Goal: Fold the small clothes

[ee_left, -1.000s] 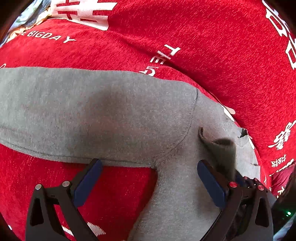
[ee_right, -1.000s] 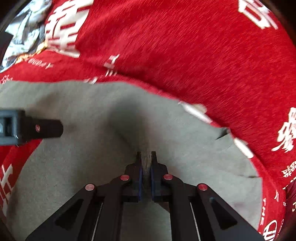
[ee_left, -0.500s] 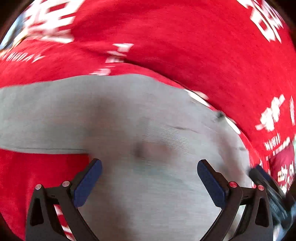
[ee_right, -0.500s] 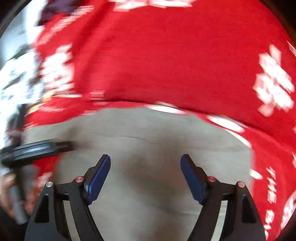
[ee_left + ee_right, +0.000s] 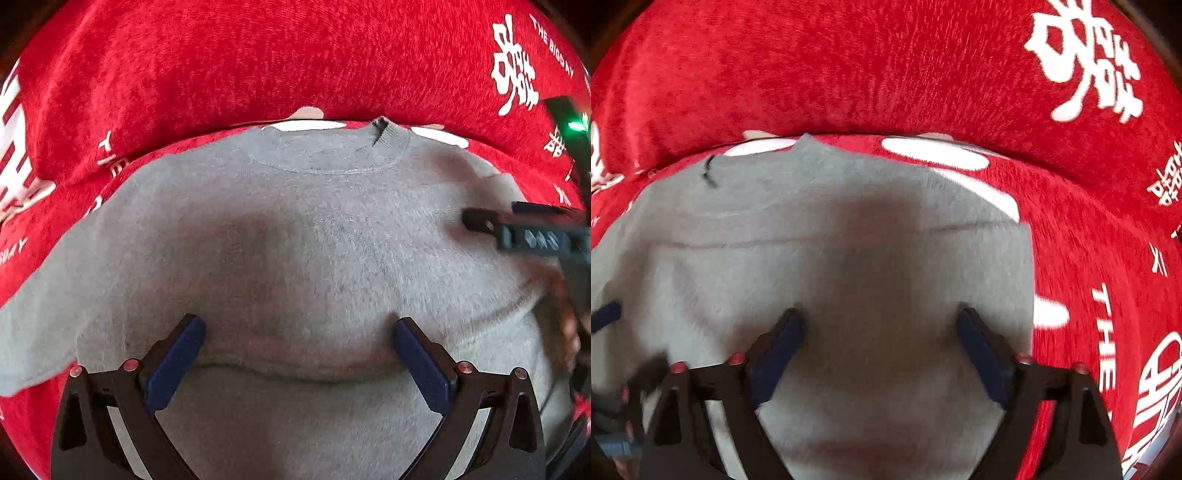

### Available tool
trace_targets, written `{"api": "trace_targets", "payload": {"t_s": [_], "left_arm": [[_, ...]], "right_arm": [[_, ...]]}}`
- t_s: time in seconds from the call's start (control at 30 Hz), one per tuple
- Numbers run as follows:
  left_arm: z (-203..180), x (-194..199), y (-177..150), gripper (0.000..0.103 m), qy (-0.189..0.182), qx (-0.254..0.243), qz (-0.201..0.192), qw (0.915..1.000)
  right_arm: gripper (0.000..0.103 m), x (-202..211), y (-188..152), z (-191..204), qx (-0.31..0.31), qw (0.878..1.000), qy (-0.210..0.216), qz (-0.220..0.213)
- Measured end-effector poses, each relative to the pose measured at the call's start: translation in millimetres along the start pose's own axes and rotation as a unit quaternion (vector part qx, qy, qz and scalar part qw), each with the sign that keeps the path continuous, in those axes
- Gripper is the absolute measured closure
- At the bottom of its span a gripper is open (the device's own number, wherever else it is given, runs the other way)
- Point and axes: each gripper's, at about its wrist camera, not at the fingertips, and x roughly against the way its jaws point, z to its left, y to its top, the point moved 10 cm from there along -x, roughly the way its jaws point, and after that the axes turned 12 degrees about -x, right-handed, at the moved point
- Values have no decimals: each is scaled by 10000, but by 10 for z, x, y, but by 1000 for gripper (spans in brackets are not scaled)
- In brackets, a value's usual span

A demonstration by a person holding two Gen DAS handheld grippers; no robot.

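I read both wrist views as looking steeply down onto one grey sweater point(image 5: 314, 236), which lies flat on a red cloth point(image 5: 258, 62) printed with white characters. The surface under the cloth is not identifiable, so I do not name it.

Left gripper point(image 5: 299, 354): fingers wide apart, nothing between the pads, which hover over the grey fabric. I cannot tell whether the tips touch it.

Right gripper point(image 5: 881, 345): its jaws have just been opening and now stand fully apart. No fabric is between them; the sweater lies flat beneath.

Position of the garment: in the left view the collar point(image 5: 332, 155) sits at 12 o'clock from the fingers, and a raised fold line crosses from 9 to 3 o'clock just beyond the tips. In the right view a straight folded edge runs from 12 down to 4 o'clock along the right finger, with bare red cloth beyond it.

Governing relation, as I judge it: the long axis of the garment runs collar to hem, that is from 12 to 6 o'clock under both grippers. The grippers stand side by side across it; the right gripper shows at 3 o'clock in the left view. The hem lies towards 6 o'clock, out of view, equally near to both hands.
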Motion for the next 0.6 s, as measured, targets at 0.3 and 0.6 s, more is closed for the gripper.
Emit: {"api": "trace_targets", "payload": {"t_s": [0.3,0.6], "left_arm": [[107,242,167,0,-451,989,-271,9937],[-35,33,-51,0,224,266,408,9986]], "right_arm": [[0,279,48,93,24,9995,252,-202],[0,590,-887,215,369,9980,487,-149]]}}
